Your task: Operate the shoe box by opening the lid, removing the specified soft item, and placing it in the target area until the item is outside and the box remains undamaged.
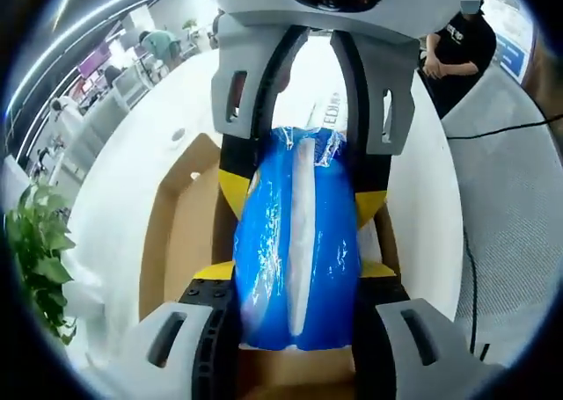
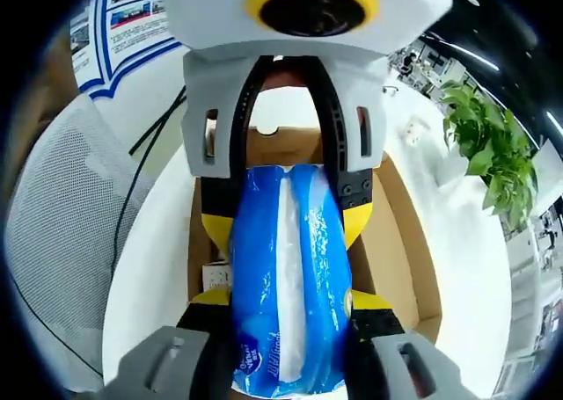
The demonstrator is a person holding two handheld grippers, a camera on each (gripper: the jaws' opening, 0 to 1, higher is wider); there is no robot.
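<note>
A soft pack in blue plastic wrap with a white stripe [image 1: 295,242] [image 2: 286,303] hangs over the open cardboard shoe box [image 1: 176,233] [image 2: 396,242]. My left gripper [image 1: 297,272] rises from the bottom of its view and is shut on the pack. From the top of that view comes my right gripper [image 1: 301,198], clamped on the same pack from the opposite end. In the right gripper view, the right gripper [image 2: 290,299] holds the near end and the left gripper [image 2: 286,224] holds the far end. The pack hides most of the box floor.
The box sits on a white round table [image 1: 132,171] [image 2: 158,259]. A potted plant [image 1: 35,242] [image 2: 493,145] stands at the table's edge. A person [image 1: 457,48] stands beyond it. A black cable [image 1: 471,268] crosses a grey mesh surface [image 1: 519,215] [image 2: 53,207].
</note>
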